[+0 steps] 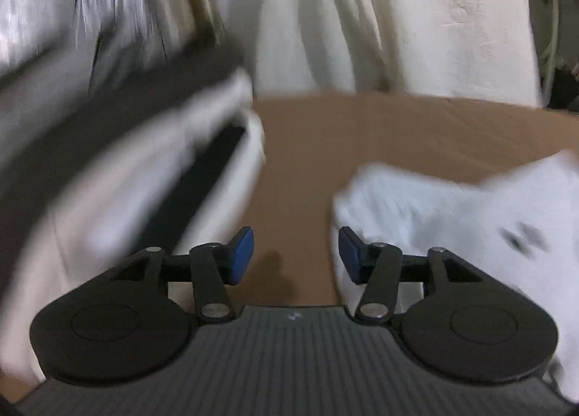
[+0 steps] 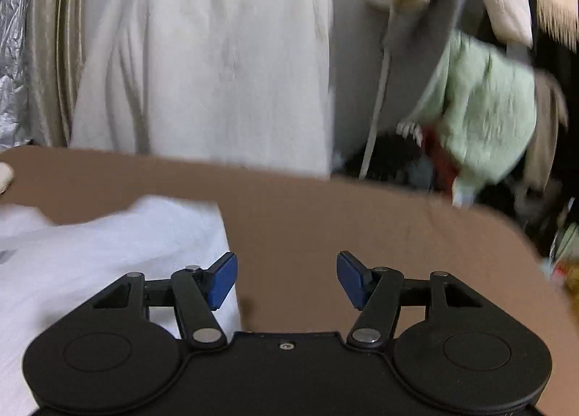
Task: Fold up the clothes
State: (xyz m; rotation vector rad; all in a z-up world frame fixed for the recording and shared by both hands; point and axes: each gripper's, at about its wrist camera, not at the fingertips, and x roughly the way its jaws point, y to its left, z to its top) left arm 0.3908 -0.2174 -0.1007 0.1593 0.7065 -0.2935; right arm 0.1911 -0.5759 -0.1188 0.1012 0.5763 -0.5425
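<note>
Left wrist view: the left tool (image 1: 296, 255) hangs over the brown counter (image 1: 380, 134), its blue pads (image 1: 241, 255) spread apart with nothing between them. A white shirt (image 1: 452, 206) with a small dark print lies on the counter to the right, its edge just beside the right pad. To the left sits a blurred cream and dark garment (image 1: 119, 177), its nature hard to tell. A cream cloth (image 1: 380, 18) hangs behind the counter.

Right wrist view: the right tool (image 2: 286, 280) is also spread wide and empty, over bare counter (image 2: 362, 228). The shirt (image 2: 101, 253) lies at the left, under the left pad (image 2: 222, 280). Beyond the counter hang the cream cloth (image 2: 217, 54) and, farther right, a pale green garment (image 2: 488, 108) among dark clutter.
</note>
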